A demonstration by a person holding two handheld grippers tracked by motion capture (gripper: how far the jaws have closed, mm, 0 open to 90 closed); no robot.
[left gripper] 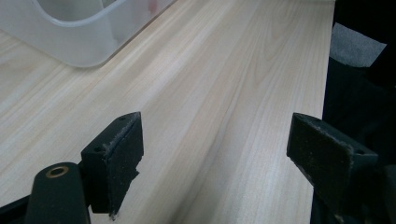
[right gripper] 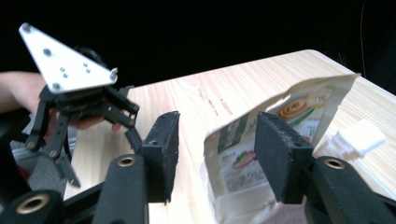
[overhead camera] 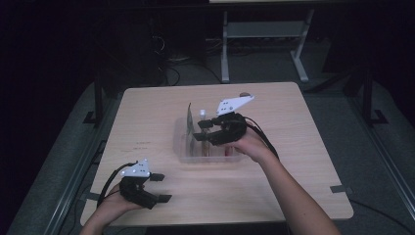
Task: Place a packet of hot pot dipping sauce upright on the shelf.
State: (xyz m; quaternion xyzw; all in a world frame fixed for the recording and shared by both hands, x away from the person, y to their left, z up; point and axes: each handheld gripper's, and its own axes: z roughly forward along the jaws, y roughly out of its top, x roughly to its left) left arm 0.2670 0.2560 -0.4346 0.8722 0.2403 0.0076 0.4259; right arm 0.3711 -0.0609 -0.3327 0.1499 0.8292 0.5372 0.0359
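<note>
One wooden table [overhead camera: 147, 122] is carrying every item, with strips of grey tape [overhead camera: 341, 189] lying at its near edges. One clear plastic bin [overhead camera: 182, 147] is sitting at the table's middle. One printed packet [right gripper: 261, 140] is standing upright inside the bin, toward its left side, showing a spiral picture near its top. One right gripper [right gripper: 215, 154] is hovering over the bin with jaws wide apart, the packet's edge sitting between them, gripping nothing. One left gripper [left gripper: 215, 154] is resting at the near left of the table, jaws wide apart over bare wood, holding nothing.
</note>
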